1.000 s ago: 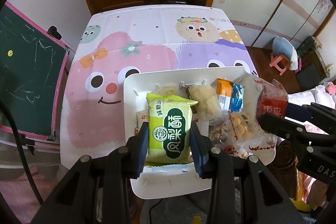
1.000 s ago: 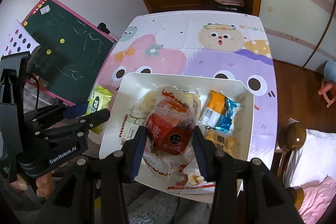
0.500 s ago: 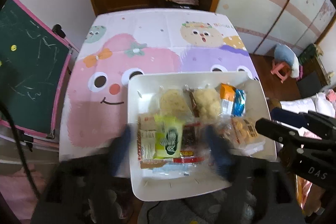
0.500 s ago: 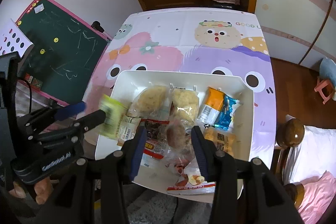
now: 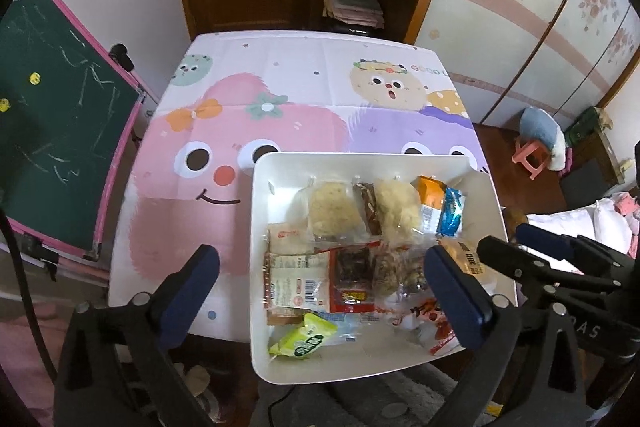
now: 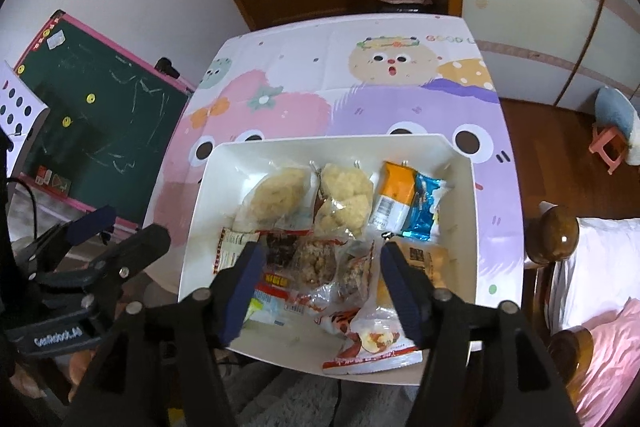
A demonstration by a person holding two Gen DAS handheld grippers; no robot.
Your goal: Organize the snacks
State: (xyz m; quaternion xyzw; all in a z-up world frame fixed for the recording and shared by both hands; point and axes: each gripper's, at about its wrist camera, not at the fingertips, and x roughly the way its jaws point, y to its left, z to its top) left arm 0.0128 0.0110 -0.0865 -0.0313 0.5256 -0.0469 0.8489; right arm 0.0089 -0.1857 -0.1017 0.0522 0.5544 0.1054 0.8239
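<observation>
The far half of the tabletop (image 5: 304,83) is bare, so tongs can pass there. The white tray (image 5: 260,211) sits at the near edge, packed with snack bags (image 6: 320,227), with a chalkboard (image 5: 60,131) just beside the tabletop's left side.

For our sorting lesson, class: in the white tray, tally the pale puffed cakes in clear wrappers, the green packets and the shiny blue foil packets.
Pale puffed cakes: 2
Green packets: 1
Shiny blue foil packets: 1
Total: 4
</observation>
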